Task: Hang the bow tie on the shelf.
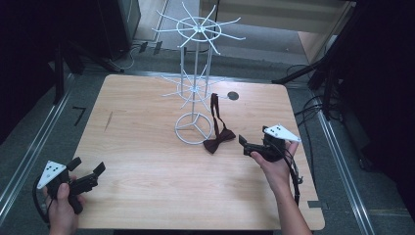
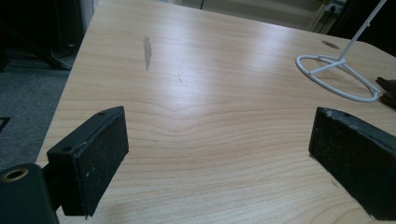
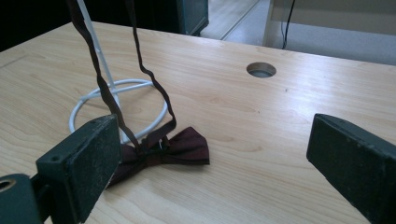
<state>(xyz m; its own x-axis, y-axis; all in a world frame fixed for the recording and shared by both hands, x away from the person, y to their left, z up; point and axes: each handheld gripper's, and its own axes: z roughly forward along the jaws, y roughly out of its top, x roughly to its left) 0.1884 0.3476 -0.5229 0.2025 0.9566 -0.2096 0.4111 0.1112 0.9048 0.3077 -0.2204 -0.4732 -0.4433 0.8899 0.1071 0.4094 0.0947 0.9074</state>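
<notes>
From up high, a dark red bow tie (image 1: 219,139) lies on the wooden table (image 1: 147,161), its strap hooked up on the white wire stand (image 1: 194,88). The right gripper (image 1: 243,145) sits just beside the bow, jaws wide. The left gripper (image 1: 88,171) waits far off, jaws wide too.

The left gripper view has bare wood between its spread jaws.

In the right gripper view the bow is near the left jaw. A hard pull on the strap (image 3: 100,74) might tip the light stand.

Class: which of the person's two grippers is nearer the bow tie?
Right. The right gripper sits just beside the bow tie; the left gripper hovers far off at the table's near-left edge.
</notes>
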